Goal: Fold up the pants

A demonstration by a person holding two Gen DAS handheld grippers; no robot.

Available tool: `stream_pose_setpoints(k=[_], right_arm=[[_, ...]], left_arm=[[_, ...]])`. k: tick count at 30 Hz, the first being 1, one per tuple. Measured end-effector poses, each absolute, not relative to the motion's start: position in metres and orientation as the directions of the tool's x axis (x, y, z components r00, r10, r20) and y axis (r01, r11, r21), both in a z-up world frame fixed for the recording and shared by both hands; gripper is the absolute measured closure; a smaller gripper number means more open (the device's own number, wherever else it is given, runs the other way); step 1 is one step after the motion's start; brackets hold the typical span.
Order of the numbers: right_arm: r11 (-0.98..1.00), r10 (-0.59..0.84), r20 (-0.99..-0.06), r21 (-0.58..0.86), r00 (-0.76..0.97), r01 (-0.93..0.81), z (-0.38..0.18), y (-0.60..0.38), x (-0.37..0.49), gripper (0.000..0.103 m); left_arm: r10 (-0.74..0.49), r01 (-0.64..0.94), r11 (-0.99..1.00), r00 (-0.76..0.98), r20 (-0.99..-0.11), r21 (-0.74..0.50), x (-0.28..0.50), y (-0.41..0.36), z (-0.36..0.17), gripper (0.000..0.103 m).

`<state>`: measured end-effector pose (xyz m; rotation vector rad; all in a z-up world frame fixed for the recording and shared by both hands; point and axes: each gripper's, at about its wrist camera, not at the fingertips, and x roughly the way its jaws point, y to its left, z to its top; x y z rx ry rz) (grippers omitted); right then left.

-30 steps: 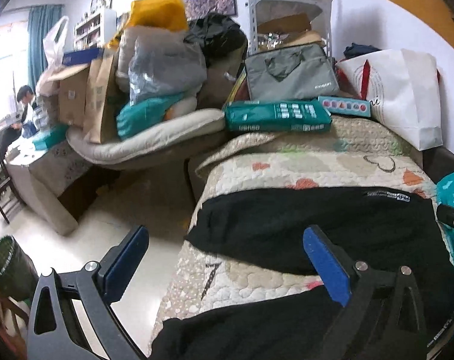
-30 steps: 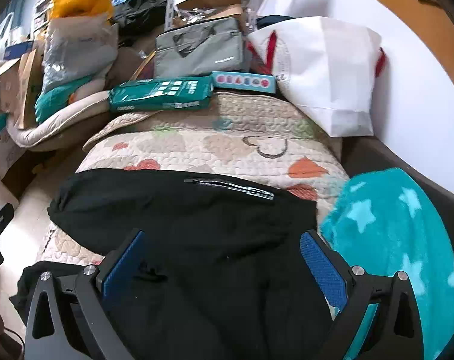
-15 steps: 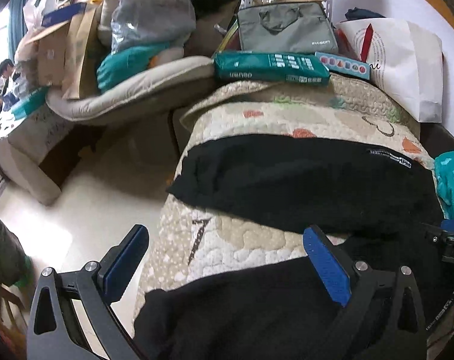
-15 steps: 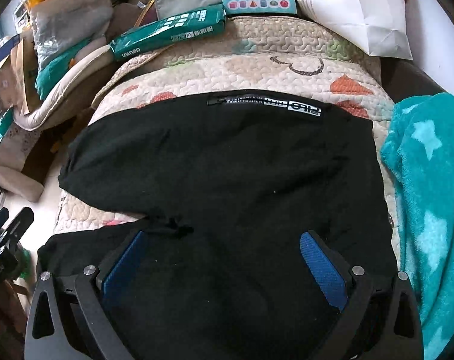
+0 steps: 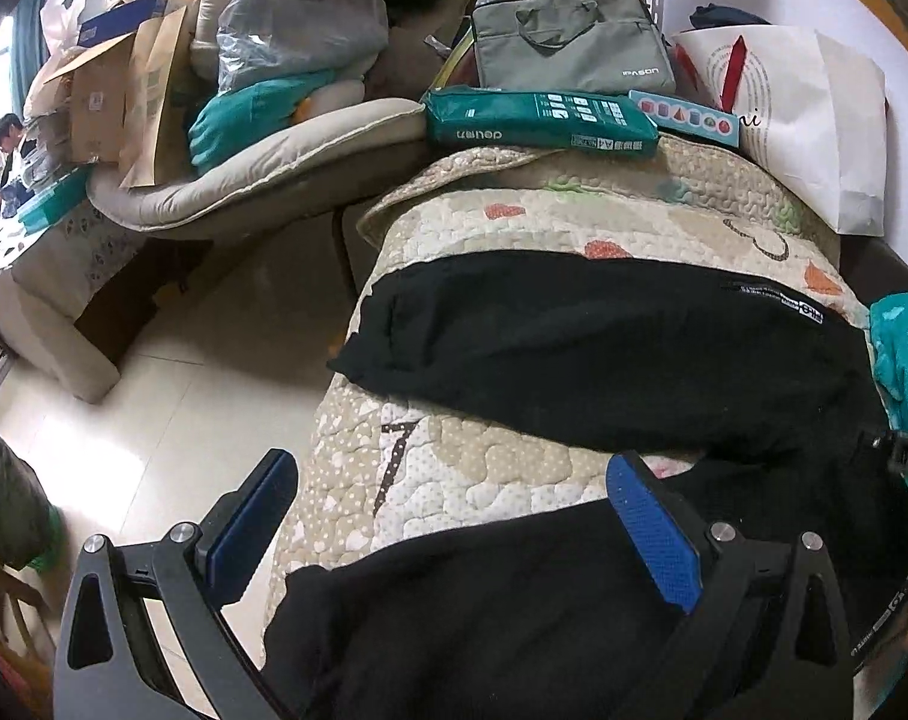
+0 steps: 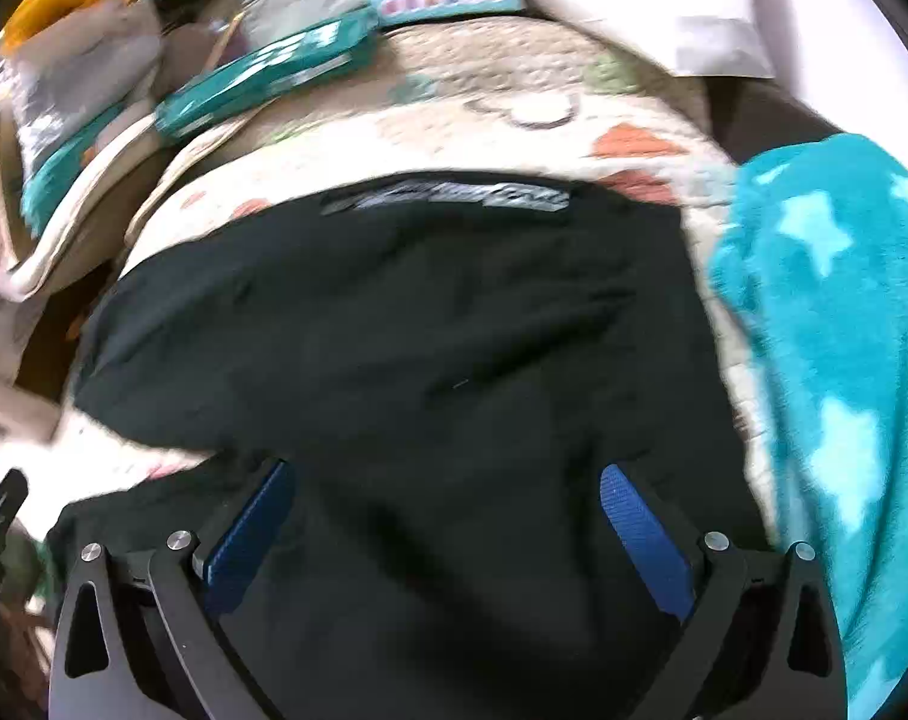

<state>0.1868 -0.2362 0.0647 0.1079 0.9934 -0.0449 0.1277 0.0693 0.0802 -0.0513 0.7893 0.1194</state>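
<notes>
Left claw [image 5: 454,516] and right claw [image 6: 447,516], both spread wide.

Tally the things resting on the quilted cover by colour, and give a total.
Black: 1, the pants
Teal: 2, the paper ream pack and the star blanket
Light blue: 1, the flat box
White: 1, the paper bag
Total: 5

Quilted cover [image 5: 604,210] ahead of the fingers, with a green packet [image 5: 538,120] and grey laptop bag [image 5: 574,42] at its far end — white paper bag [image 5: 814,120] far right. Teal star blanket [image 6: 844,330] right of the fingers; dark bin [image 5: 3,498] on the floor, left.
</notes>
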Motion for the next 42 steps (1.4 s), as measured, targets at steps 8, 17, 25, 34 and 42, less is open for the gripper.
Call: stream_pose_setpoints(k=[8, 17, 25, 34, 42], right_arm=[[0.963, -0.003, -0.836, 0.146, 0.548, 0.228, 0.089, -0.266, 0.187, 0.001], [0.968, -0.141, -0.742, 0.035, 0.655, 0.247, 0.212, -0.272, 0.169, 0.0], [0.998, -0.064, -0.786, -0.038, 0.615, 0.056, 0.19, -0.246, 0.224, 0.0], [0.967, -0.005, -0.857, -0.137, 0.515, -0.217, 0.124, -0.249, 0.29, 0.002], [0.932, 0.067, -0.887, -0.108, 0.457, -0.347, 0.091, -0.254, 0.327, 0.01]], left_arm=[[0.044, -0.108, 0.993, 0.747, -0.663, -0.056, 0.122, 0.072, 0.11, 0.0], [0.049, -0.092, 0.995, 0.792, -0.609, -0.039, 0.098, 0.097, 0.13, 0.0], [0.032, -0.239, 0.951, 0.707, -0.707, -0.197, 0.121, 0.15, 0.1, 0.0], [-0.101, -0.243, 0.922, 0.599, -0.794, -0.301, 0.186, 0.172, 0.072, 0.01], [-0.07, -0.09, 0.984, 0.6, -0.797, -0.154, 0.288, 0.157, 0.067, 0.019]])
